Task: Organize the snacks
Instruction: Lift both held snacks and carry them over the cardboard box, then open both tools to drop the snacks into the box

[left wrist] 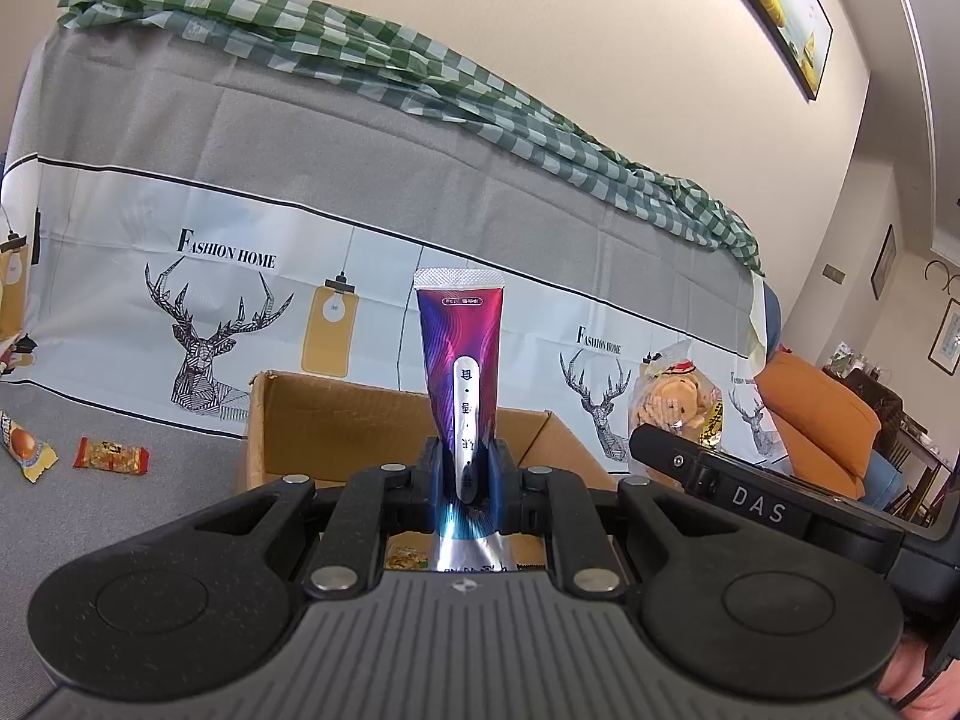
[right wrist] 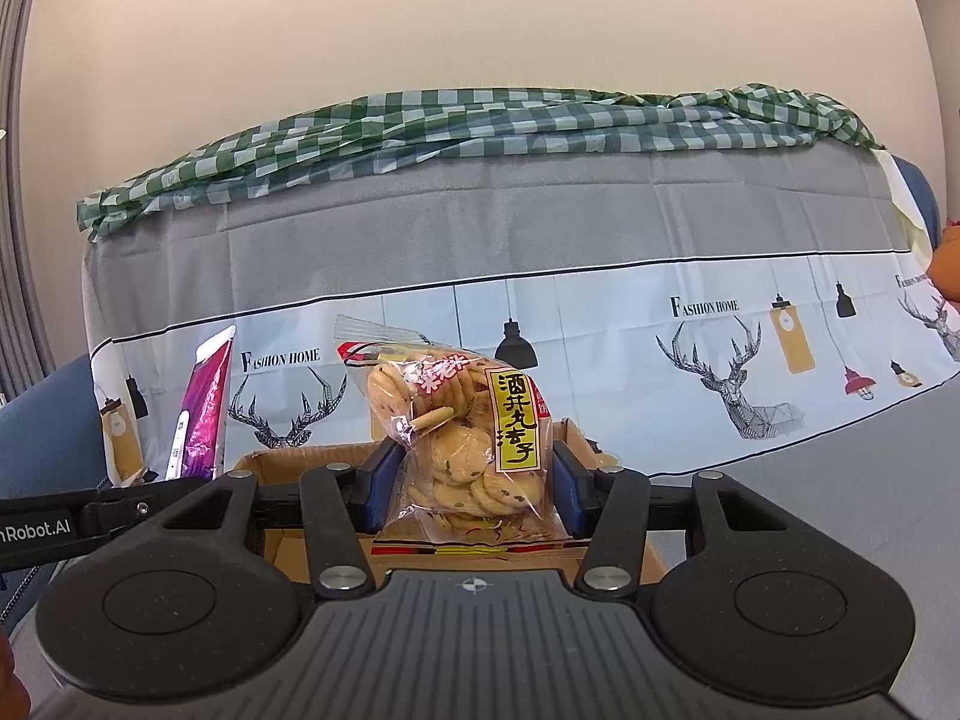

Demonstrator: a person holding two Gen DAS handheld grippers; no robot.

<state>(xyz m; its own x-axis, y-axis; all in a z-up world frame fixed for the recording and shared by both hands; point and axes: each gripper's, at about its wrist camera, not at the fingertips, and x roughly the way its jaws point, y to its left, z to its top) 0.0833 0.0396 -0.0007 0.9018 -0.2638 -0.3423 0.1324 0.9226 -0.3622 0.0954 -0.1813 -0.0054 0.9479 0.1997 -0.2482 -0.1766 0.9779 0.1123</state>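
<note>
My left gripper is shut on a purple and magenta snack sachet that stands upright above an open cardboard box. My right gripper is shut on a clear bag of round biscuits with a yellow label, held over the same box. The biscuit bag also shows at the right in the left wrist view, and the sachet at the left in the right wrist view. A yellow wrapped snack and a red-orange one lie on the grey cloth left of the box.
The box sits on a grey cloth-covered sofa seat. The sofa back carries a deer-print cover and a green checked cloth on top. An orange cushion is at the right. Some snacks lie inside the box.
</note>
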